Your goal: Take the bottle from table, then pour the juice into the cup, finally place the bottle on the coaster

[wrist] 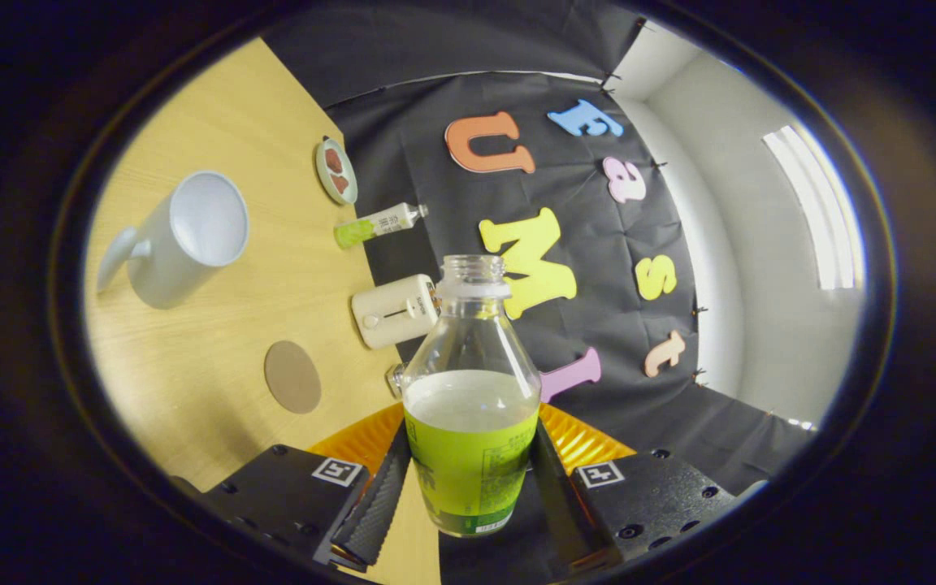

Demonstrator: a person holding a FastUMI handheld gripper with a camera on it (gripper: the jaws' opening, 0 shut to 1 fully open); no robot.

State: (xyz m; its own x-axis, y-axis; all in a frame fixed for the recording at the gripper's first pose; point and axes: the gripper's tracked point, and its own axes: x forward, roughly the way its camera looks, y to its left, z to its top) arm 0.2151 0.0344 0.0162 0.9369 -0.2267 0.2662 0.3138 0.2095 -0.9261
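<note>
My gripper (468,487) is shut on a clear uncapped bottle (470,406) with a green label and pale juice filling its lower half; both fingers press on its sides. The view is rolled, so the wooden table (216,349) stands to the left and the bottle is lifted off it. A white mug (184,236) stands on the table beyond and left of the fingers, its inside looking empty. A round brown coaster (292,376) lies flat on the table between the mug and the bottle.
A cream box-shaped device (396,311) sits at the table's back edge, just behind the bottle. Farther along that edge lie a small bottle with green liquid (377,225) and a small dish with brown pieces (335,170). An orange object (574,439) shows behind the fingers.
</note>
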